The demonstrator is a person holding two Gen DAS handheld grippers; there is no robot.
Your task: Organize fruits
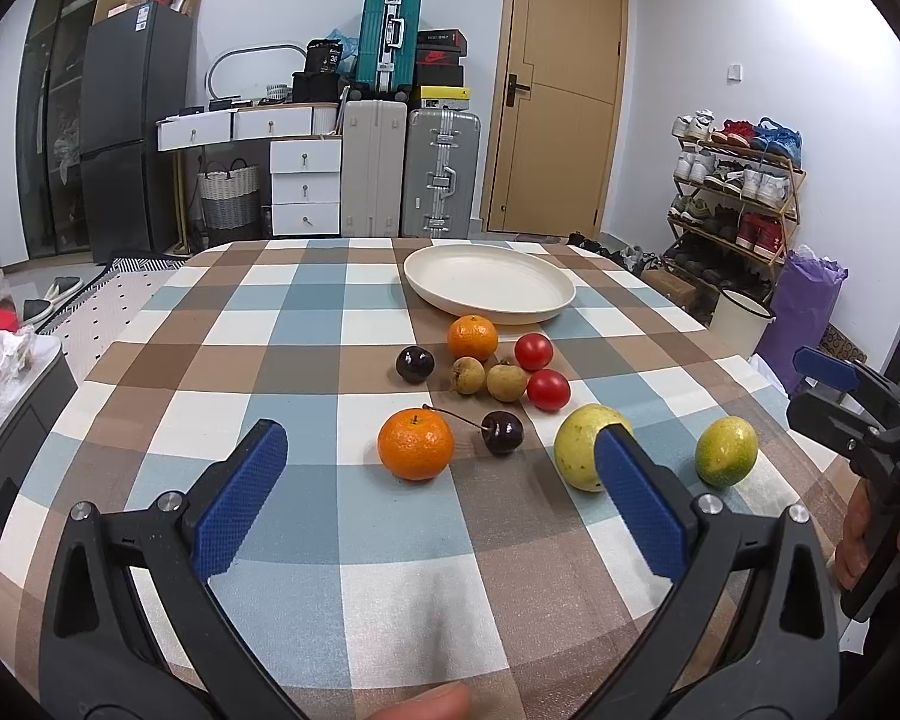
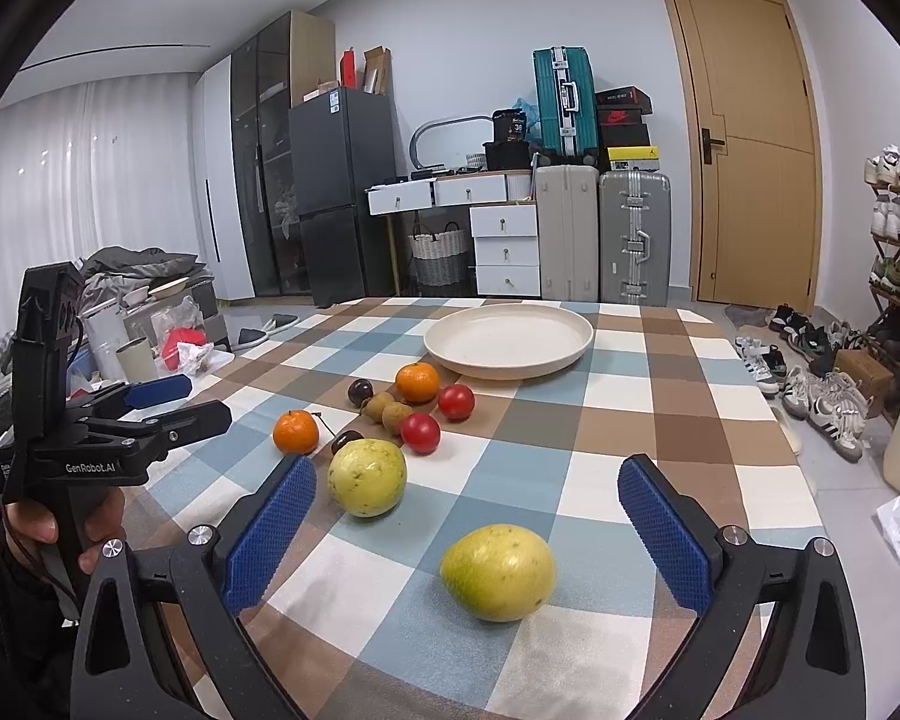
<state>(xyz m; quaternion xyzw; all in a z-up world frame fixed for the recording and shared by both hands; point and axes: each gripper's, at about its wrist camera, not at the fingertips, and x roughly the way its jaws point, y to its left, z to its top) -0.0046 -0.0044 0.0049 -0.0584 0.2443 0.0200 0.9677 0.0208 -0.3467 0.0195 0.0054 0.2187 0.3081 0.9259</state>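
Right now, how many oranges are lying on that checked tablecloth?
2. One orange sits just in front of the cream plate; the other orange lies nearer, beside a stemmed cherry. None seems hidden.

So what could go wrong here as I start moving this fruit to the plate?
Round fruit may roll: the nearest yellow-green fruit sits loose between the open right gripper fingers. The cherry lies close beside the orange, so the open left gripper could knock it. The plate is beyond the cluster, so carrying across could bump the tomatoes.
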